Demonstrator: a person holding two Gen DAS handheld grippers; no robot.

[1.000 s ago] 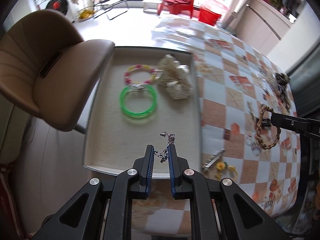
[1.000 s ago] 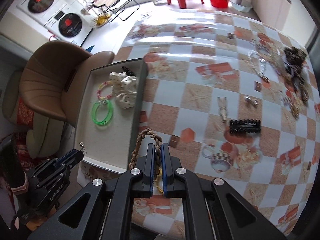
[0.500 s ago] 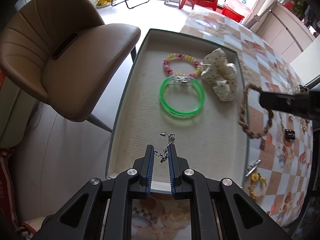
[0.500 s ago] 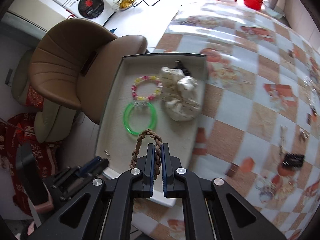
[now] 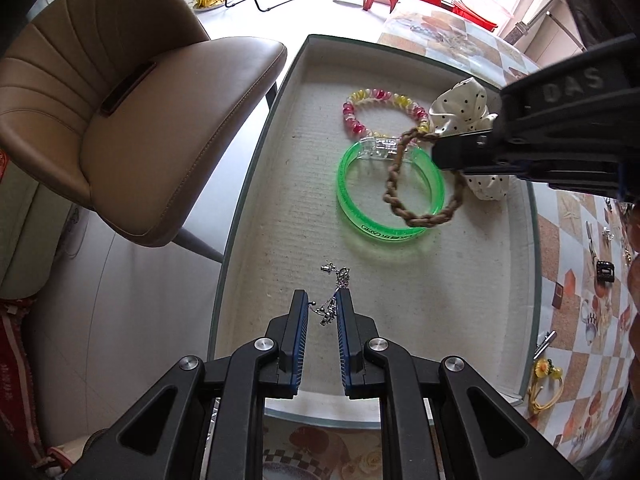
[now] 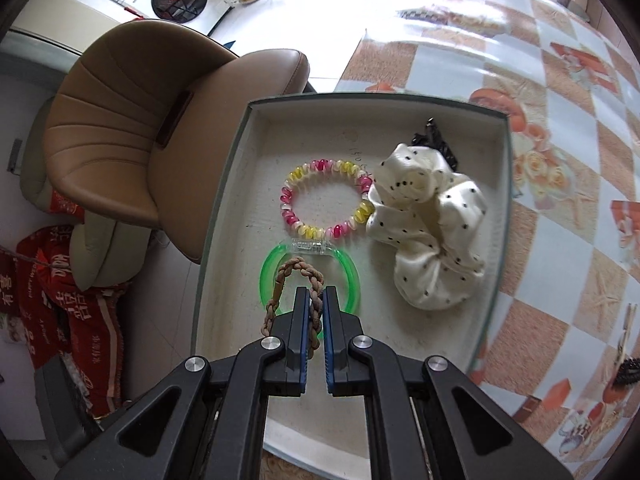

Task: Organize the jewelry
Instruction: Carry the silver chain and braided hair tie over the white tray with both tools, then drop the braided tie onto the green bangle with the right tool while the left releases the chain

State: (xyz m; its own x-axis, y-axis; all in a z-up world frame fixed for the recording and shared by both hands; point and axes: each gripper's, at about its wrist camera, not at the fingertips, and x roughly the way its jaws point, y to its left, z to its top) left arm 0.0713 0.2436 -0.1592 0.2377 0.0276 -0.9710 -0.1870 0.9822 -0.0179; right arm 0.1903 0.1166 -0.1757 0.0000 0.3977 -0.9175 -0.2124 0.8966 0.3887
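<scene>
Now both hands have come over the tray (image 5: 256,184) — right gripper (image 6: 316,304) pinching braided bracelet (image 5: 404,196) above green bangle (image 5: 352,208), left gripper (image 5: 323,312) pinching silver chain (image 5: 335,280) — drops next.

We see our black left gripper (image 5: 322,312) and right gripper (image 6: 316,304): blue-padded fingers, silver screws at six o'clock

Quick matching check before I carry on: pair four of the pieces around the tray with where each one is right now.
Things:
1. brown braided bracelet
2. silver chain
3. green bangle
4. yellow flower clip

Places:
A. on the tablecloth outside the tray
B. lying flat on the tray floor
C. in the left gripper
D. in the right gripper

Pairs: 1-D, 2-C, 3-B, 4-A
</scene>
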